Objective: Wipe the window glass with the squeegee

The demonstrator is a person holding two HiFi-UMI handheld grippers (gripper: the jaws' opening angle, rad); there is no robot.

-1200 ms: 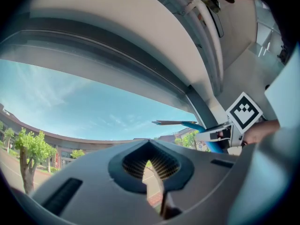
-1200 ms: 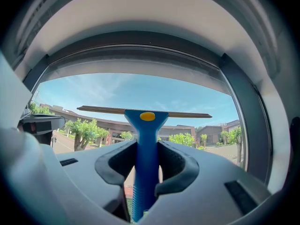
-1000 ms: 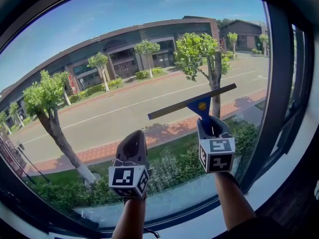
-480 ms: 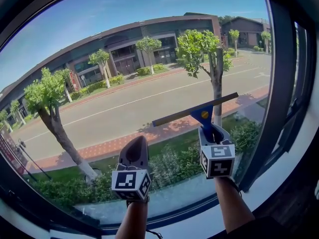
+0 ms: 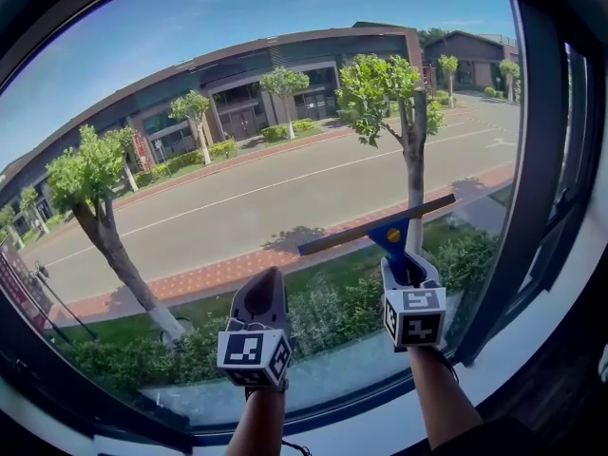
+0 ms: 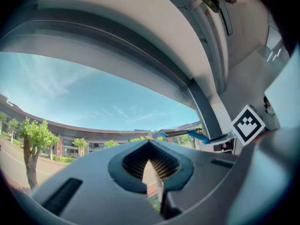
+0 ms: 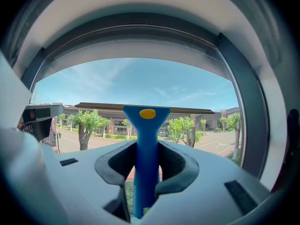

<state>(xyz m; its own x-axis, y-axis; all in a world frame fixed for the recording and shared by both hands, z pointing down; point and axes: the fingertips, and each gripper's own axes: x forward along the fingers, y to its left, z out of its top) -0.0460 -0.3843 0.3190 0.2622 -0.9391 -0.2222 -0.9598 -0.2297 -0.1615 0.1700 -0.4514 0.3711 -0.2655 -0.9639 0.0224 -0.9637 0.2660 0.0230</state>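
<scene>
Your right gripper [image 7: 146,165] has both jaws pressed onto the blue handle of the squeegee [image 7: 146,125], which stands upright between them with its yellow dot at the top. Its blade [image 7: 186,109] runs level across the window glass [image 7: 140,81], and the dark window frame [image 7: 249,121] stands at the right.

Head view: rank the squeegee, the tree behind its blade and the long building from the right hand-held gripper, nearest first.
1. squeegee: clamped in the right hand-held gripper.
2. tree: outside, on this side of the road.
3. building: across the road, farthest.
</scene>
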